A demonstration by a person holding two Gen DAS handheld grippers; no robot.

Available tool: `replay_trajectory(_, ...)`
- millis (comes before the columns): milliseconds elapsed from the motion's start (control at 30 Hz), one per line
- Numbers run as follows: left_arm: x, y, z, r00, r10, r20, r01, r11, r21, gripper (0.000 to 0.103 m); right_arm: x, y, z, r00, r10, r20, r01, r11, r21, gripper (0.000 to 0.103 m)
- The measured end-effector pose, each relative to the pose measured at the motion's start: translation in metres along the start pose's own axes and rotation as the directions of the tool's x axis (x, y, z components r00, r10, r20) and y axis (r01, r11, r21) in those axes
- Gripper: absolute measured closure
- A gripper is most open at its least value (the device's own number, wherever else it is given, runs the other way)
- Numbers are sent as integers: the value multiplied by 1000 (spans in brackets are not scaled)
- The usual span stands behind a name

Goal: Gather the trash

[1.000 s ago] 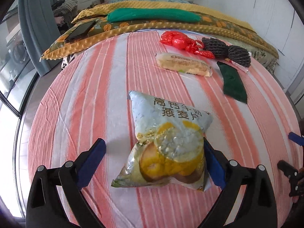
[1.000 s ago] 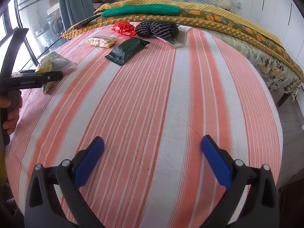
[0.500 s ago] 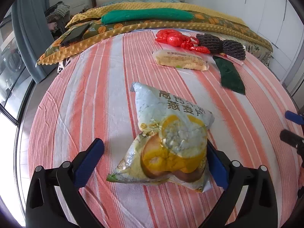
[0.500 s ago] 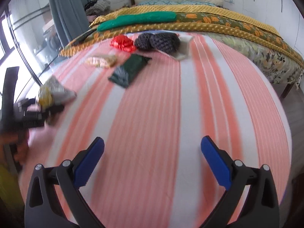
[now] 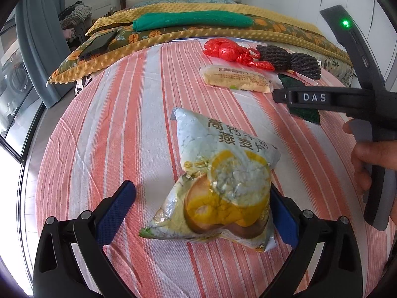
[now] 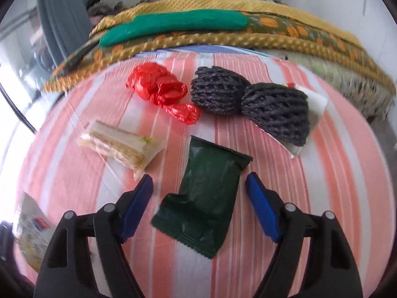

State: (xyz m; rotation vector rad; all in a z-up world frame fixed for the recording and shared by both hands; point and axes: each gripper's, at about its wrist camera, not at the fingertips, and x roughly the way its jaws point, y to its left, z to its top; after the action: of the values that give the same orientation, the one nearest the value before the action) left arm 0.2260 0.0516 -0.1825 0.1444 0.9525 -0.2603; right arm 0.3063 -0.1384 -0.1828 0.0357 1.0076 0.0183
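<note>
Two claws apart, right claw closing around dark-green crinkled wrapper, seemingly untouched, left claw straddling oat bag.

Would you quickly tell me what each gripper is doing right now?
Left gripper: open around the snack bag.
Right gripper: open, closing around the green wrapper.

Tablecloth pink-white striped; wrapper dark green; plastic bag red; foam net black.

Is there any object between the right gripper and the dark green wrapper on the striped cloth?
Nothing visible blocks it. The right gripper is open with the dark green foil wrapper lying flat between its blue pads, which have just been closing but do not touch it.
</note>
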Motion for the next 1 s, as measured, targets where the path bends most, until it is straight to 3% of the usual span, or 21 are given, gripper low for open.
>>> replay_trajectory(33,0,0,0,1000,0,0,0,1000,0,4,-3,-1,-1,1000,10,14,-10,1000,-10,53)
replay_trajectory(67,0,0,0,1000,0,0,0,1000,0,4,-7,-4,-4,1000,13,20,-13,1000,-14,61)
replay_trajectory(200,0,0,0,1000,0,0,0,1000,0,4,-24,-23,-23,999,39,23,-38,999,-28,62)
replay_trajectory(333,0,0,0,1000,0,0,0,1000,0,4,-50,-45,-60,998,66,18,-64,993,-98,62)
replay_trajectory(533,0,0,0,1000,0,0,0,1000,0,4,-92,-47,-121,991,135,3,-131,968,-212,62)
replay_trajectory(600,0,0,0,1000,0,0,0,1000,0,4,-99,-45,-135,991,130,16,-122,964,-237,59)
replay_trajectory(667,0,0,0,1000,0,0,0,1000,0,4,-102,-42,-141,994,95,50,-79,964,-256,40)
replay_trajectory(733,0,0,0,1000,0,0,0,1000,0,4,-100,-42,-142,996,70,61,-52,967,-249,30)
replay_trajectory(900,0,0,0,1000,0,0,0,1000,0,4,-93,-52,-139,993,117,26,-111,982,-155,24)
replay_trajectory(1000,0,0,0,1000,0,0,0,1000,-1,4,-93,-53,-139,993,116,26,-110,981,-159,23)
